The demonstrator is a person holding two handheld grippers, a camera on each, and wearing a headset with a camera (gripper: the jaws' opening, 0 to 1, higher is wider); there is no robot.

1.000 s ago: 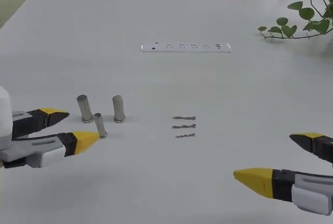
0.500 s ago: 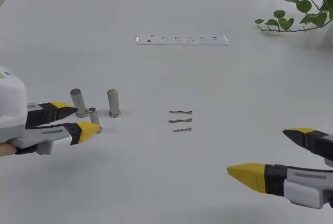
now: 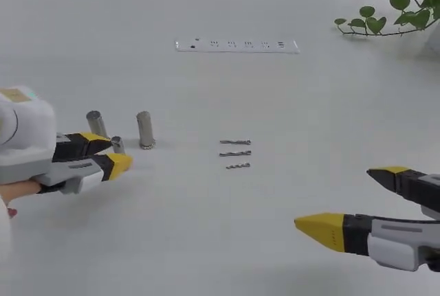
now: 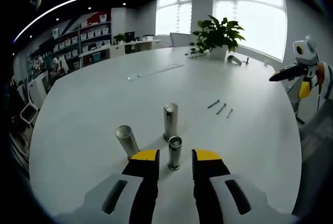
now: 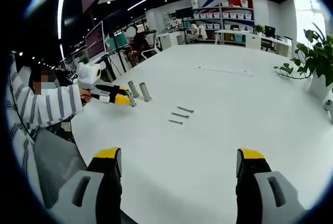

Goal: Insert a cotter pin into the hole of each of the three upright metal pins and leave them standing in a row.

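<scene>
Your left gripper (image 3: 118, 153) sits at the left edge of the head view. Its yellow-tipped jaws are parted on either side of the shortest upright grey metal pin (image 3: 117, 145). In the left gripper view that pin (image 4: 175, 152) stands between the jaws at bottom centre with a narrow gap on each side, so nothing is clamped. The two taller grey metal pins (image 3: 144, 130) stand upright close by, one just up and left of the short pin, the other just to its right.

Three thin silver cotter pins (image 3: 235, 153) lie flat and parallel near the middle of the frame on the white table (image 3: 220, 248), well apart from the metal pins.

Your right gripper (image 3: 333, 198), at the lower right, has its jaws spread wide and holds nothing.

A white power strip (image 3: 237, 46) lies near the top centre, and a green leafy plant (image 3: 392, 7) fills the upper right corner.
</scene>
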